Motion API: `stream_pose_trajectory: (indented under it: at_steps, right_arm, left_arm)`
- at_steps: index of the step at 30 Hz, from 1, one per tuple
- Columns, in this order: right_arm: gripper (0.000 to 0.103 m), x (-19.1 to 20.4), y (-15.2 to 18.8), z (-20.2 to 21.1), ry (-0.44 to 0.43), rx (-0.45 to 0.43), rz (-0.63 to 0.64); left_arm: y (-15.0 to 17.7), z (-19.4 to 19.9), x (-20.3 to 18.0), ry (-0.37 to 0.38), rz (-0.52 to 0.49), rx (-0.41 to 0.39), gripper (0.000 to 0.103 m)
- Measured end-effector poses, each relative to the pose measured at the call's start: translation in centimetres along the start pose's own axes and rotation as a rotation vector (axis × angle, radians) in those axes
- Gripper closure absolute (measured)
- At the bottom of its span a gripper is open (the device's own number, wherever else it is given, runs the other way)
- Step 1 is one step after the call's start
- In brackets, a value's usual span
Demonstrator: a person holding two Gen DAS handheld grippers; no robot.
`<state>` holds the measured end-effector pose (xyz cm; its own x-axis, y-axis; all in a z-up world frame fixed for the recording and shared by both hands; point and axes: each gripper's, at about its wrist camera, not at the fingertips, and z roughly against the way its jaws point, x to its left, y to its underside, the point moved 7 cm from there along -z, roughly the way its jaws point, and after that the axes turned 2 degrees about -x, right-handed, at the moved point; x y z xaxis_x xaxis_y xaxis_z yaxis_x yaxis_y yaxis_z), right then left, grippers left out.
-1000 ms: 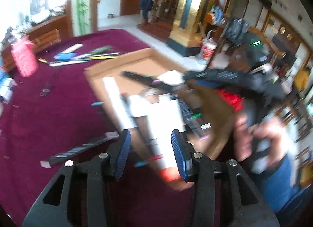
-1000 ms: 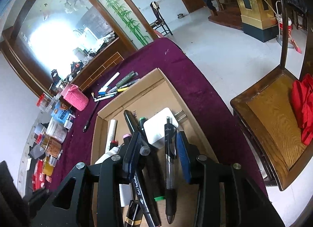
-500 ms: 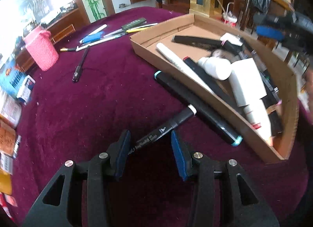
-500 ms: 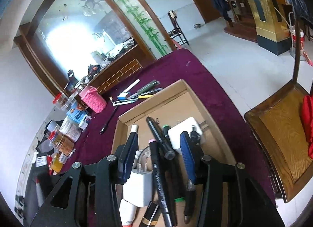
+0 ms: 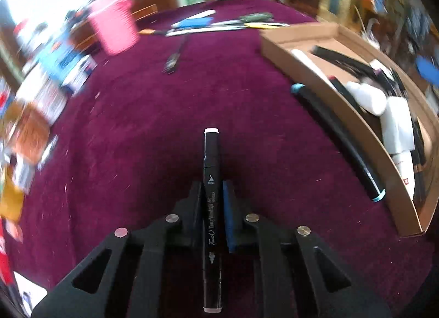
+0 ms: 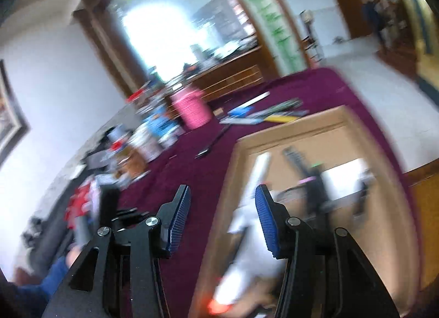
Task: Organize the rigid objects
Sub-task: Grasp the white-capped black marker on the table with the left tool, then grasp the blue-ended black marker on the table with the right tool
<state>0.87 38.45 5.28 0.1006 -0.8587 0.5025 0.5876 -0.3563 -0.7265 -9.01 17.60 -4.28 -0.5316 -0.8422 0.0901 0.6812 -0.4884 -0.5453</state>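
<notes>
Left wrist view: left gripper (image 5: 211, 194), clenched on a black marker (image 5: 211, 180); the marker lies along the gripper's axis, its white-capped tip pointing away over the maroon table (image 5: 137, 115), its other end running back between the gripper arms. Whether the marker touches the cloth cannot be told.

Cardboard tray (image 5: 343, 115), at right on the table, holding white and black items, blurred. Long black marker with teal ends (image 5: 337, 139), lying on the table just beside the tray's near wall. Pink container (image 5: 114, 25), far left. Row of pens and markers (image 5: 219, 23), at the far edge. Single dark pen (image 5: 172, 57), lying alone between that row and the gripper. Packets and boxes, left edge, too blurred to identify.

Right wrist view: right gripper (image 6: 222, 224), released, jaws having just been opening, nothing pressed between the blue pads (image 6: 179, 216). It hangs over the near-left wall of the tray (image 6: 288, 128); contents blurred. A blue sleeve (image 6: 52, 276) shows at lower left.
</notes>
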Motion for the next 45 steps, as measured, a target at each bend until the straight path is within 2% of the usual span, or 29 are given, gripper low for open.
stream_pose_trajectory:
  at_steps: [2, 4, 7, 11, 15, 16, 17, 19, 23, 29, 32, 34, 38, 42, 45]
  right_arm:
    - [0.059, 2.6, 0.9, -1.5, -0.073, 0.072, 0.004]
    - [0.059, 5.0, 2.0, -2.9, -0.086, 0.131, 0.037]
    - [0.059, 6.7, 3.3, -5.5, 0.015, 0.227, 0.051]
    - [0.059, 6.5, 4.9, -8.9, 0.143, 0.329, 0.069]
    - [0.059, 3.9, 5.9, -10.2, 0.232, 0.362, 0.009]
    - [0.064, 2.8, 5.9, -10.2, 0.292, 0.353, 0.000]
    - [0.067, 2.5, 5.6, -10.0, 0.316, 0.323, 0.015]
    - [0.078, 1.9, 5.5, -9.9, 0.344, 0.321, -0.005]
    - [0.090, 1.5, 5.2, -10.2, 0.440, 0.331, 0.048]
    - [0.090, 1.9, 4.4, -11.8, 0.552, 0.355, 0.111]
    - [0.091, 1.9, 4.0, -13.2, 0.630, 0.376, 0.183]
    - [0.090, 1.9, 3.5, -13.8, 0.644, 0.390, 0.191]
    - [0.090, 1.2, 2.1, -15.4, 0.618, 0.435, 0.165]
    - [0.089, 1.1, 1.8, -17.0, 0.590, 0.518, 0.166]
    - [0.087, 1.3, 2.3, -18.3, 0.610, 0.578, 0.222]
  left_arm:
    - [0.0, -0.1, 0.8, 0.072, 0.057, -0.001, 0.091]
    - [0.0, -0.1, 1.1, 0.092, 0.073, 0.003, 0.091]
    - [0.2, 0.1, 1.0, 0.084, 0.060, -0.009, 0.090]
    - [0.4, 0.4, 1.0, 0.094, 0.077, -0.003, 0.091]
    - [0.1, 0.0, 1.4, 0.113, 0.109, 0.002, 0.091]
    - [0.1, 0.0, 1.4, 0.113, 0.112, 0.002, 0.091]
    - [0.1, 0.0, 1.4, 0.113, 0.115, 0.002, 0.091]
    - [0.0, 0.0, 1.4, 0.111, 0.114, 0.003, 0.091]
    - [0.1, 0.0, 1.5, 0.118, 0.125, 0.004, 0.091]
    - [0.0, 0.0, 1.6, 0.120, 0.128, 0.005, 0.091]
    - [0.0, 0.0, 1.6, 0.120, 0.127, 0.005, 0.091]
    - [0.0, 0.0, 1.6, 0.122, 0.129, 0.006, 0.091]
    - [0.0, 0.0, 1.6, 0.123, 0.131, 0.007, 0.091]
    - [0.0, -0.1, 1.7, 0.128, 0.136, 0.008, 0.091]
    - [0.0, -0.1, 1.7, 0.132, 0.139, 0.008, 0.091]
